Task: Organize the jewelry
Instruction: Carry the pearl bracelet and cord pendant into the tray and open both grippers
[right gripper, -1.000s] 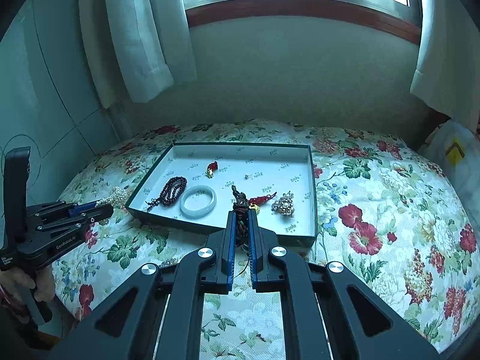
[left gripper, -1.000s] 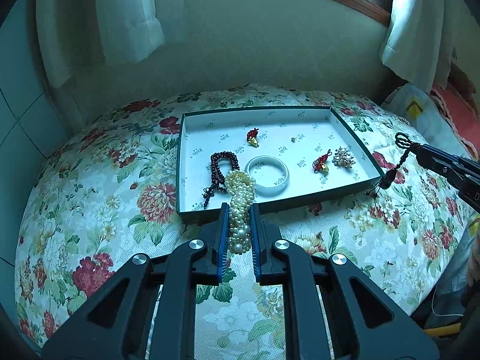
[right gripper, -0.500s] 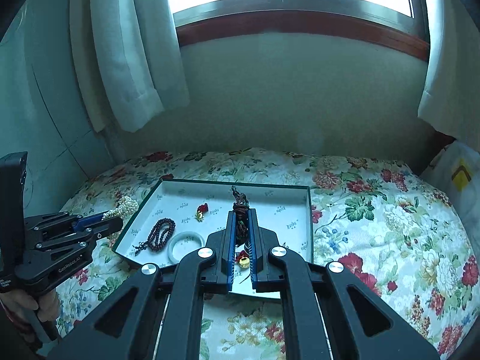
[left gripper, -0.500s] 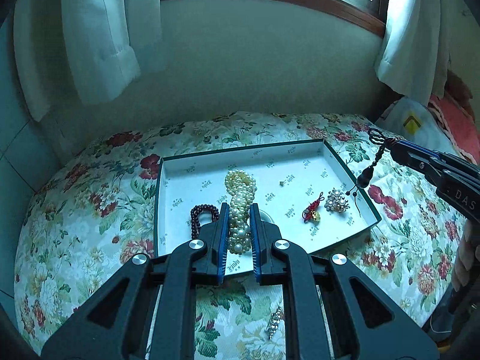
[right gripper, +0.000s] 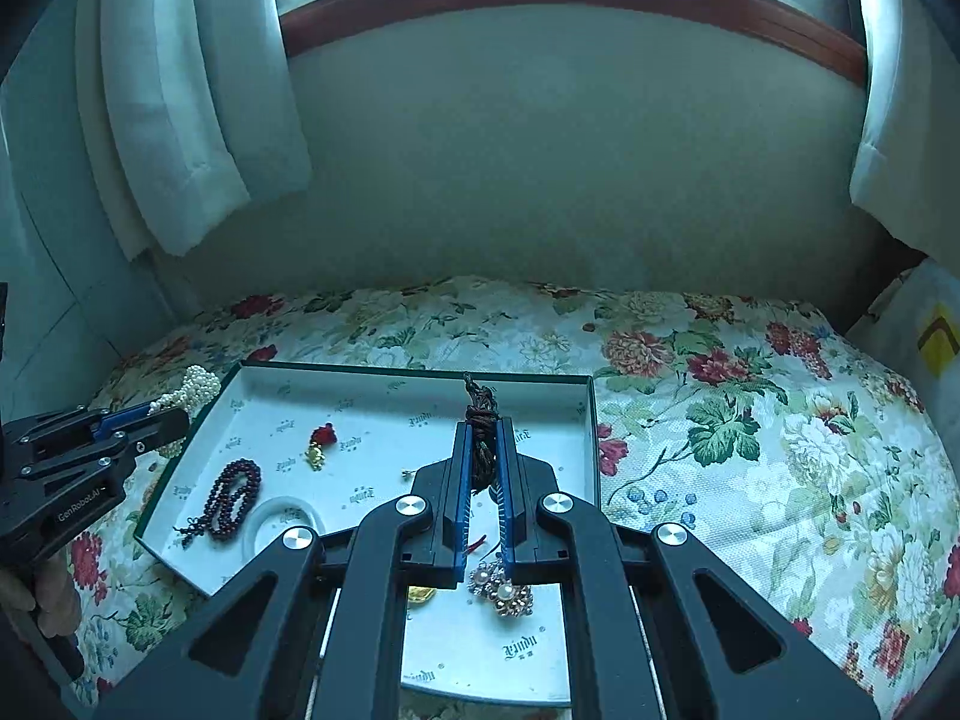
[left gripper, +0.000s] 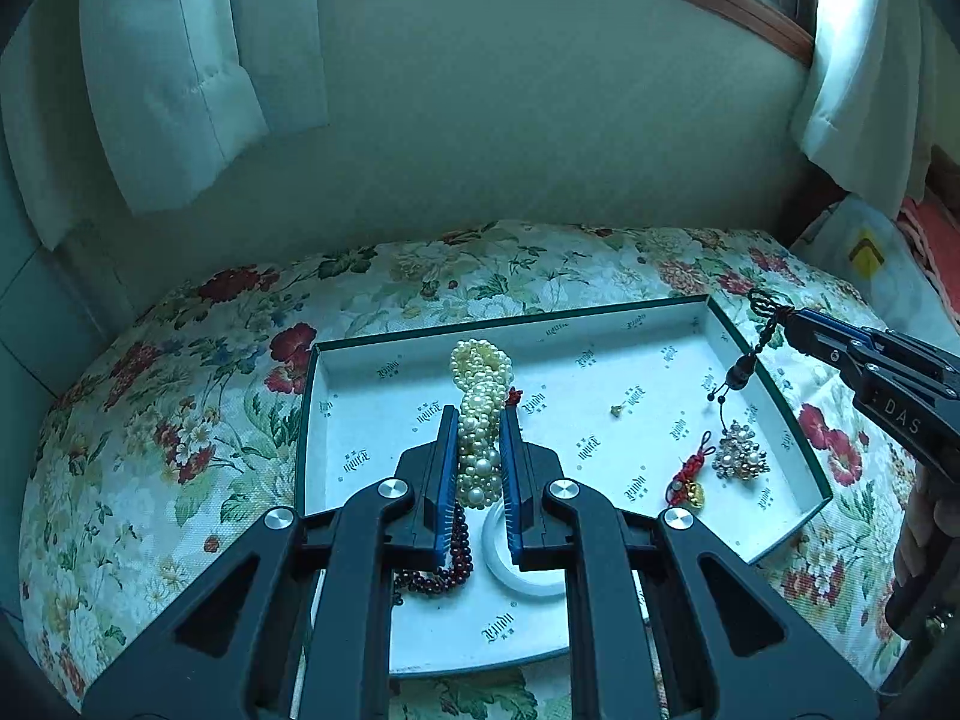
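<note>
Jaws clamped: left gripper [left gripper: 477, 456] holds pearls [left gripper: 480, 414], right gripper [right gripper: 482, 468] a cord [right gripper: 480, 426], above the tray [left gripper: 774, 387] holding beads [right gripper: 231, 495], bangle [right gripper: 282, 519], brooch [left gripper: 741, 453].

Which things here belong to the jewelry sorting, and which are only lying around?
Belongs:
- pearl bracelet
- dark cord pendant
- box tray
- red bead bracelet
- white bangle
- brooch

Lying about:
- curtains
- floral cover

In the tray [left gripper: 798, 450], bare floor lies open at 12 o'clock and centre. A white bangle [left gripper: 528, 564] and dark beads [left gripper: 456, 558] crowd 6 o'clock; a brooch [left gripper: 741, 453] and red charm [left gripper: 687, 477] block 3 o'clock.
</note>
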{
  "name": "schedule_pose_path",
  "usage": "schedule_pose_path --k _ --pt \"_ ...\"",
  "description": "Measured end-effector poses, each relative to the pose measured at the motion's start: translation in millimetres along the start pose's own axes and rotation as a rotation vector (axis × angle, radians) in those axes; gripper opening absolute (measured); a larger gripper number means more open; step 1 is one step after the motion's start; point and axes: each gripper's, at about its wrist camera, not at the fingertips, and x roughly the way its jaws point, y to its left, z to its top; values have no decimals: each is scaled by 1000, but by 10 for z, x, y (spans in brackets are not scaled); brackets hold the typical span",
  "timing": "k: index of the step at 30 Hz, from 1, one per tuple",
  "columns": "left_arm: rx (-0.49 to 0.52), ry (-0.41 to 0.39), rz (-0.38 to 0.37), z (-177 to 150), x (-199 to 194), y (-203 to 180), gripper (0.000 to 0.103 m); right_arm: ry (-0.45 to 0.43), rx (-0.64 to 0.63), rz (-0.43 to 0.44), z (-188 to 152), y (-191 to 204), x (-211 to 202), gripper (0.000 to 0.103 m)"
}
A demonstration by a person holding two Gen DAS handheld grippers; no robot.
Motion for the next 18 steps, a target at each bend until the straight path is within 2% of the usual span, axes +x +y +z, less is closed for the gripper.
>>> schedule_pose_path --k 8,18 --pt "-4 59 25 13 461 83 13 71 -16 -15 -68 -43 446 8" --pt "-16 123 30 1 781 152 13 149 4 16 -127 -46 673 10"
